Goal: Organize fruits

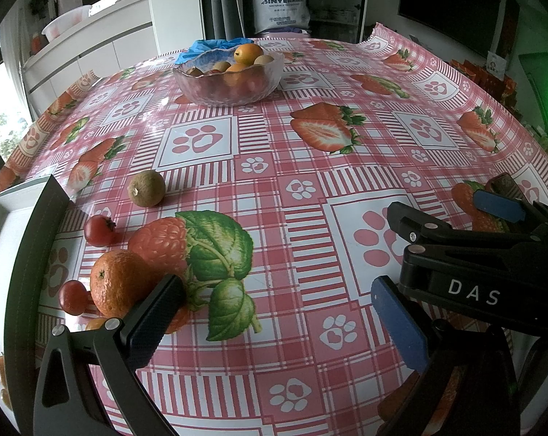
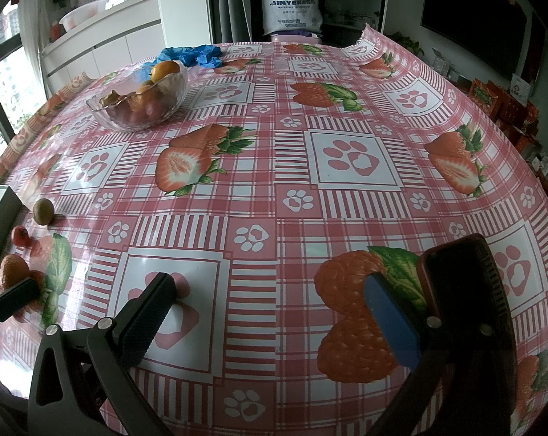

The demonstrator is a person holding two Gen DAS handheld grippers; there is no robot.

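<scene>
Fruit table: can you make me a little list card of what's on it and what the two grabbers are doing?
surface: tablecloth, pink checks, strawberry prints
bowl: glass bowl at far side, holding oranges and other fruit
loose fruit: orange, brown round fruit, two small red fruits
tray: white tray at left edge
left gripper: open, empty
right gripper: open, empty
</scene>
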